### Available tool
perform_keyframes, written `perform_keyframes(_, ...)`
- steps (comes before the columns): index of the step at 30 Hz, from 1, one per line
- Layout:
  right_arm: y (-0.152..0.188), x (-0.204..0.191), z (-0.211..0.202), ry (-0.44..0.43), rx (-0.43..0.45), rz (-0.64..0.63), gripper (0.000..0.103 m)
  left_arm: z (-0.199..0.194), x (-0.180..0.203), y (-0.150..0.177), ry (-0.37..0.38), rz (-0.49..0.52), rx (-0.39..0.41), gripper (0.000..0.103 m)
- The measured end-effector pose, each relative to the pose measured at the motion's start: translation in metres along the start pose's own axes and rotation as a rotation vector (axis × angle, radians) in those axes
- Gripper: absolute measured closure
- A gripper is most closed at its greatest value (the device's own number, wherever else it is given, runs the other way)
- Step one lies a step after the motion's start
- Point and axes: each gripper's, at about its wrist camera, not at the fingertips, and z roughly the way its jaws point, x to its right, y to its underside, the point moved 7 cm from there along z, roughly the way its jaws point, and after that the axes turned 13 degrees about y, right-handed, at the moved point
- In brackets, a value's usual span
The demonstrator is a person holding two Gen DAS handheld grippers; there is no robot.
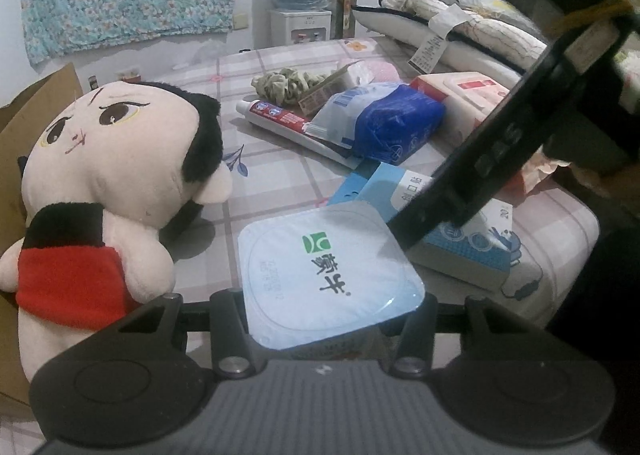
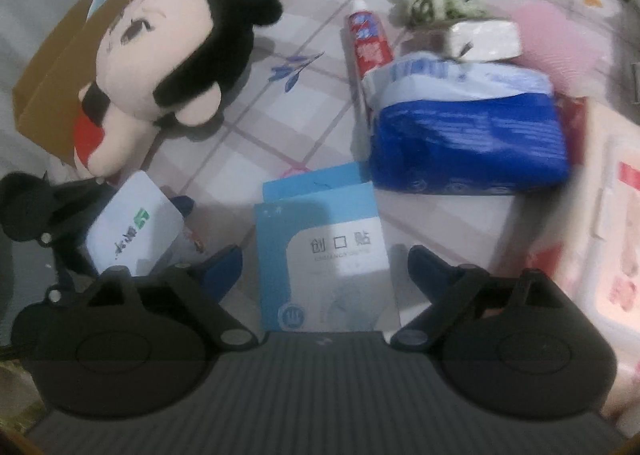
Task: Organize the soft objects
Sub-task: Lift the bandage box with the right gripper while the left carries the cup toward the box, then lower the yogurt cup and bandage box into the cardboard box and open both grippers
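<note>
A yogurt cup (image 1: pixel 332 275) is pinched between the fingers of the left gripper (image 1: pixel 334 319) at lower centre of the left wrist view. The right gripper (image 2: pixel 324 267) is held spread, pads clear, straddling a blue plaster box (image 2: pixel 324 255) at lower centre of the right wrist view; the box's long axis runs up the frame, along the fingers. The plush doll (image 2: pixel 160 55) lies at upper left, well apart, nearer the left gripper.
</note>
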Motion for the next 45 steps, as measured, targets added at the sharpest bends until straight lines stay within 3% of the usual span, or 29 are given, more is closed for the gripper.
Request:
perform_keyframes(2, 0.003, -0.003, 0.004, 0.004, 0.014, -0.023, 0.017, 0.000, 0.000, 0.000, -0.003, 0.004, 0.000, 0.055)
perform_keyframes(4, 0.005, -0.005, 0.003, 0.044, 0.027, -0.049, 0.029, -0.001, 0.000, 0.000, -0.006, 0.006, 0.002, 0.055)
perform_keyframes(10, 0.015, 0.007, -0.012, 0.007, 0.056, 0.102, 0.031, -0.007, 0.001, -0.002, -0.006, 0.010, 0.030, 0.056)
perform_keyframes(18, 0.029, 0.020, -0.060, -0.075, 0.136, 0.319, 0.031, -0.037, 0.010, -0.016, 0.016, -0.004, 0.106, 0.056)
perform_keyframes(25, 0.009, 0.004, -0.122, -0.129, 0.265, 0.340, 0.031, -0.094, 0.010, -0.038, 0.000, -0.011, 0.212, 0.056)
perform_keyframes(31, -0.048, -0.046, -0.161, -0.262, 0.364, 0.277, 0.031, -0.158, -0.026, -0.064, -0.049, -0.095, 0.331, 0.055)
perform_keyframes(37, -0.144, -0.126, -0.180, -0.396, 0.415, 0.162, 0.031, -0.220, -0.093, -0.087, -0.215, -0.165, 0.415, 0.055)
perform_keyframes(41, -0.214, -0.179, -0.160, -0.456, 0.352, 0.140, 0.031, -0.235, -0.152, -0.093, -0.331, -0.246, 0.388, 0.055)
perform_keyframes(45, -0.278, -0.225, -0.111, -0.428, 0.241, 0.158, 0.031, -0.228, -0.219, -0.087, -0.417, -0.361, 0.307, 0.055)
